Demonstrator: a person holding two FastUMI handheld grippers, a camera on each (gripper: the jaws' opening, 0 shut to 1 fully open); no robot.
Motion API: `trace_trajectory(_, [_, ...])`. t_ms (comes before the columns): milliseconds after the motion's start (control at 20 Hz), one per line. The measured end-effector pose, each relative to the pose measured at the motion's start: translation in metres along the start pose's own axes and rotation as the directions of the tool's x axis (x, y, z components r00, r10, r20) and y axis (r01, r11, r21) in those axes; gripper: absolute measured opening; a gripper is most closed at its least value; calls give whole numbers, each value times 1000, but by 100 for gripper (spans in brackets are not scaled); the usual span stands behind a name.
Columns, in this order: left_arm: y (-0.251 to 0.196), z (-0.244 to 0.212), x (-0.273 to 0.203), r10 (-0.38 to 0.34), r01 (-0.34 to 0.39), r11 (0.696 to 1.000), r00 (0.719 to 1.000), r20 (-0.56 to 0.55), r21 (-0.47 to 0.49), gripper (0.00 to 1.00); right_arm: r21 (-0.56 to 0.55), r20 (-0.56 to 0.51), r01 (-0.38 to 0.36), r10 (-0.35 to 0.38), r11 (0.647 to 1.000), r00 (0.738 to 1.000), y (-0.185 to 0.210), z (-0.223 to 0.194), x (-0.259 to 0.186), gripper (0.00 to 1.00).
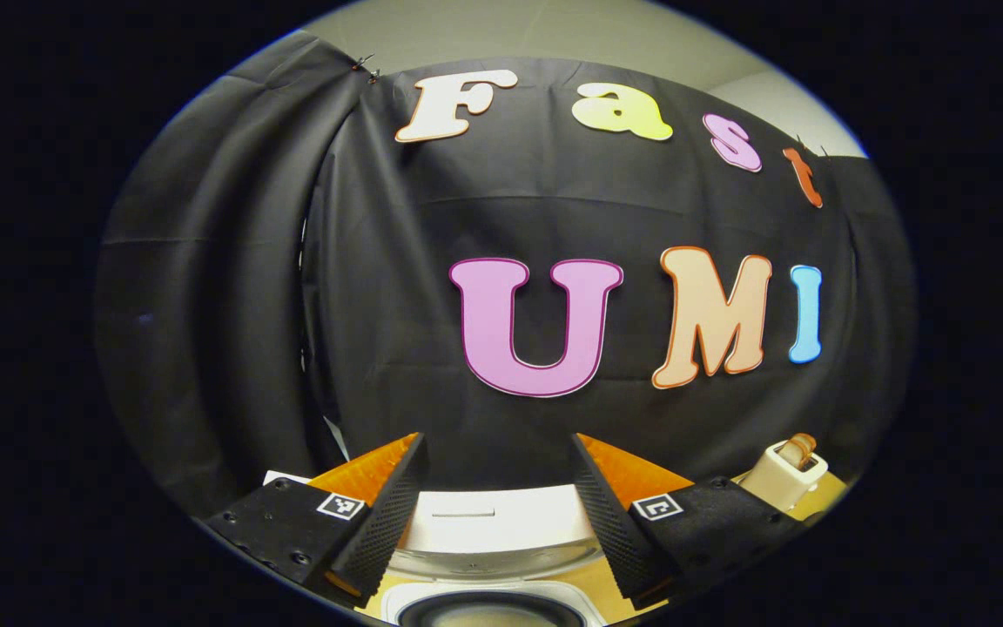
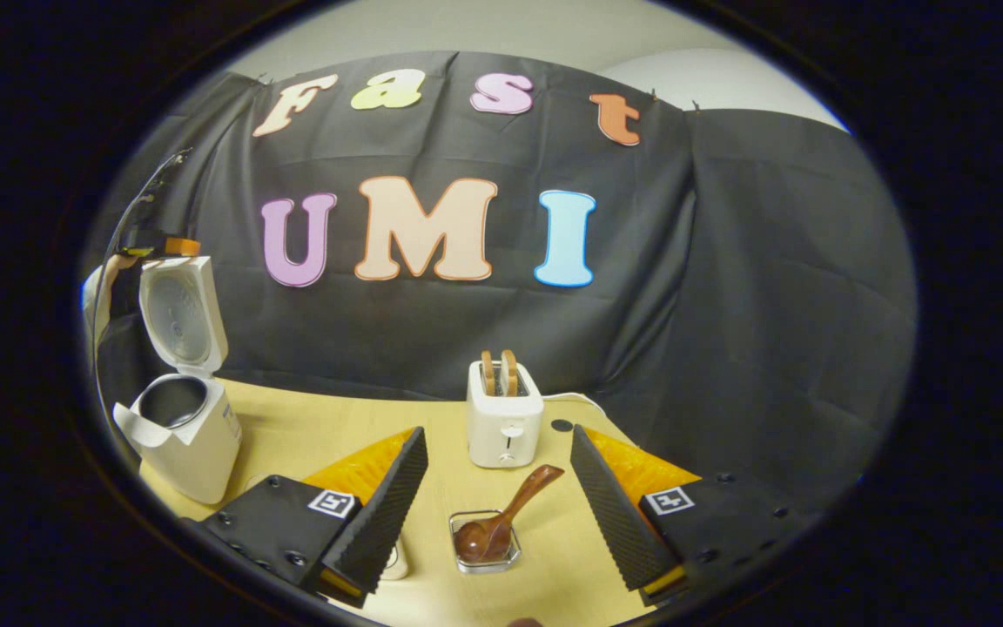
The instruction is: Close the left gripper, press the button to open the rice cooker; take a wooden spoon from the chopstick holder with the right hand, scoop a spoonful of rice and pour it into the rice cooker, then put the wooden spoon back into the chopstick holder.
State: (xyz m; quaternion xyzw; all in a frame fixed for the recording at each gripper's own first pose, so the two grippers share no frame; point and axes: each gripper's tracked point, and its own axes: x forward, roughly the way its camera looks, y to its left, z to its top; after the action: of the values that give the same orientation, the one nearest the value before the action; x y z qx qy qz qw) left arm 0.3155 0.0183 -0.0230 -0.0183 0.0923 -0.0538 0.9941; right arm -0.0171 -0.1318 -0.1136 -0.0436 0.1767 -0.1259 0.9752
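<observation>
Black cloth hangs behind a pale wooden table [image 2: 310, 435] and closes the booth at the back. At the left edge of the table stands the white rice cooker [image 2: 184, 444], its lid already up and the dark inner pot open to view. In the left gripper view the same cooker [image 1: 493, 522] lies directly under the left gripper [image 1: 494, 514], whose two fingers stand wide apart with nothing between them. Toward the middle of the table, near its back edge, is a white toaster [image 2: 504, 418] with two slices in its slots.

The right gripper [image 2: 497, 501] hangs over the front part of the table, also spread wide and empty. Between its fingers, in front of the toaster, a small clear dish [image 2: 486, 557] carries the wooden spoon [image 2: 501, 518]: the bowl of the spoon rests in the dish and the handle rises to the right, toward the toaster. I cannot tell if there is rice in the dish.

I judge the spoon light, stiff and rather smooth, so it could turn in the fingers. The best place to grip seems the middle of the raised handle, which is free of the dish. The dish looks light too and may slide or tip if the spoon is pulled sideways.
</observation>
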Motion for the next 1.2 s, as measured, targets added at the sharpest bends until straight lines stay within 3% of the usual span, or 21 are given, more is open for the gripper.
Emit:
trace_trajectory(50, [-3, -1, -3, -6, 6, 1000, 1000, -10, -14, 92, -7, 3, -5, 5, 1000, 1000, 3, 0, 2, 100])
trace_trajectory(650, [-16, -16, -73, -36, 37, 998, 999, 13, -52, 95, 12, 15, -107, 107, 994, 994, 45, 4, 12, 100])
trace_trajectory(1200, [-25, -58, -134, -46, 42, 993, 998, -31, -106, 95, 28, 32, -171, 171, 985, 985, 68, 13, 11, 100])
